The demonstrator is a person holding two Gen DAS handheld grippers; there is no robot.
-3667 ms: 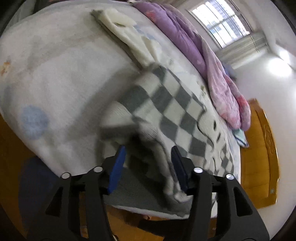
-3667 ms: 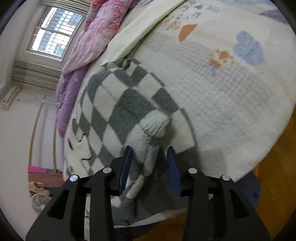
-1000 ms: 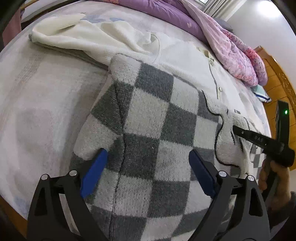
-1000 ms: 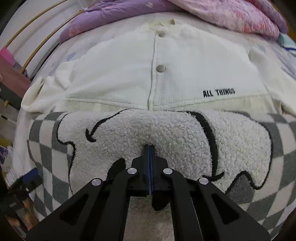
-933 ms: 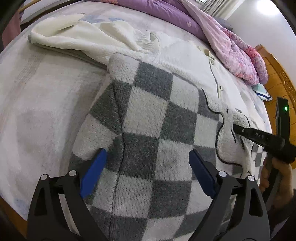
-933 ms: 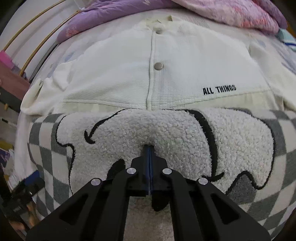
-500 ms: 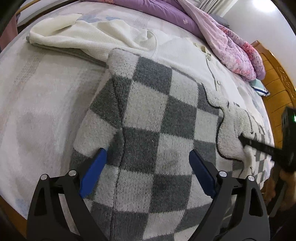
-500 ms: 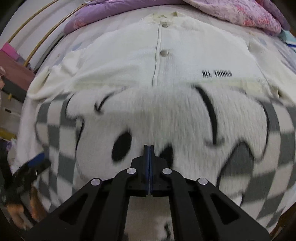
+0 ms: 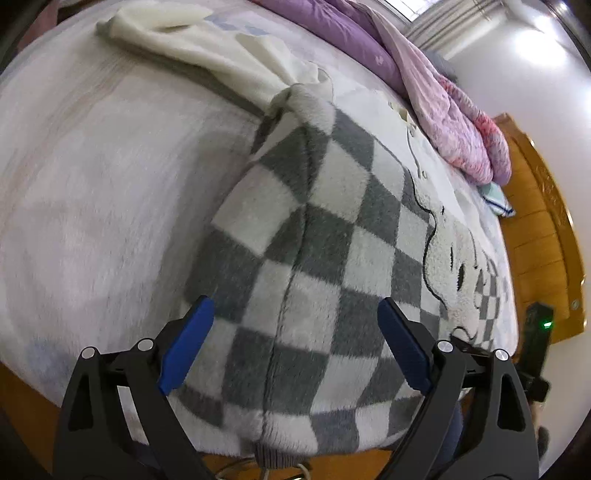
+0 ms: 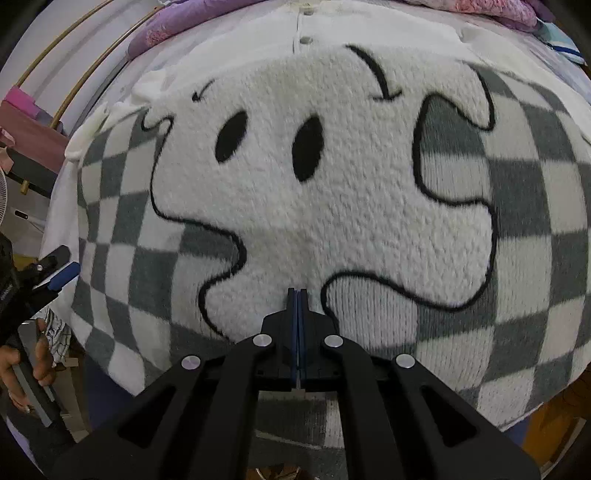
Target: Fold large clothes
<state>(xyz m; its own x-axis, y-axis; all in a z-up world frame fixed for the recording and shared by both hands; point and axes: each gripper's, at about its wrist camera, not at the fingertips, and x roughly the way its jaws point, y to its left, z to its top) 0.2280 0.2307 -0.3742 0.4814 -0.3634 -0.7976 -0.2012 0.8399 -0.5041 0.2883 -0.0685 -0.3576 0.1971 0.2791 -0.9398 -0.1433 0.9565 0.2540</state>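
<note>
A grey-and-white checked sweater [image 9: 314, 258] lies flat on the bed, its hem at the near edge. A fluffy white cartoon figure [image 10: 314, 192] with two black eyes covers its front. My left gripper [image 9: 293, 332] hovers open over the sweater's lower side part, its blue pads [image 9: 184, 339] wide apart with nothing between them. My right gripper [image 10: 297, 295] is shut and empty, its tip low over the figure's bottom edge. A cream button cardigan [image 9: 221, 55] lies partly under the sweater's far end and also shows in the right wrist view as the cardigan [image 10: 306, 22].
A purple and pink quilt [image 9: 424, 85] is heaped along the bed's far side. The wooden headboard [image 9: 543, 229] stands at the right. The pale bedsheet [image 9: 92, 184] lies left of the sweater. A person's hand [image 10: 22, 365] holds the left gripper's handle at the bed's edge.
Both grippers have drawn back toward the bed's near edge. The right wrist view now takes in the figure's whole face, and the cardigan has slid to the top. Jaws unchanged.
</note>
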